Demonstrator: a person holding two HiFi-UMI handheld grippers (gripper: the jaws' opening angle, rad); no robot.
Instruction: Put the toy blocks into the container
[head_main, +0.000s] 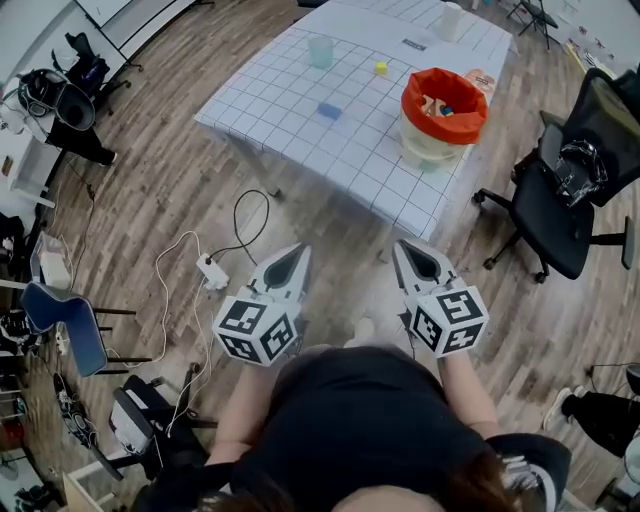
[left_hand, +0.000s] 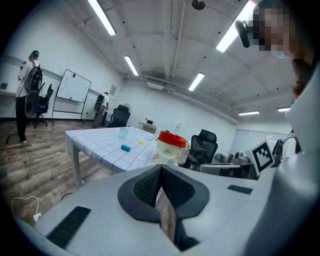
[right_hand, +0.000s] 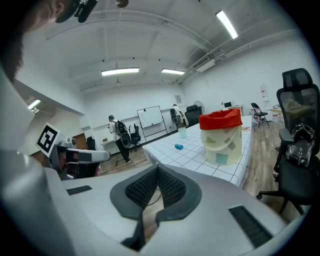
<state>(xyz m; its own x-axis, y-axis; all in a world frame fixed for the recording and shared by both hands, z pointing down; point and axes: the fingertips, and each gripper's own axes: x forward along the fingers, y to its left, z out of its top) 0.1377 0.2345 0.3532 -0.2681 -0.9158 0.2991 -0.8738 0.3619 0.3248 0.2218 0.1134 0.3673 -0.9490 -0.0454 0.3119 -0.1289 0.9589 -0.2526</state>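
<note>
Jaws of the left gripper (left_hand: 161, 169): closed, the ribbed pads meeting with nothing between them.
Jaws of the right gripper (right_hand: 157, 168): also closed and empty.
Where the grippers are: side by side in front of the person who holds them, over the wooden floor (head_main: 170, 190). Both point towards the counter (head_main: 285, 95) and are well short of its near corner.
Counter: covered with a white cloth ruled in squares.
Container (head_main: 421, 141): a pale bucket with an orange-red liner folded over its rim, standing near the counter's right edge. A few coloured pieces show inside, too small to tell apart.
Blue block (head_main: 329, 111): lying on the cloth to the left of the container, well apart from it.
Yellow block (head_main: 381, 68): farther back on the cloth, apart from the blue one.
Cup (head_main: 320, 50): pale green and see-through, upright near the far side.
Office chair (head_main: 560, 205): black, just right of the counter.
Power strip (head_main: 212, 270): white, on the floor with its cables, left of the grippers.
</note>
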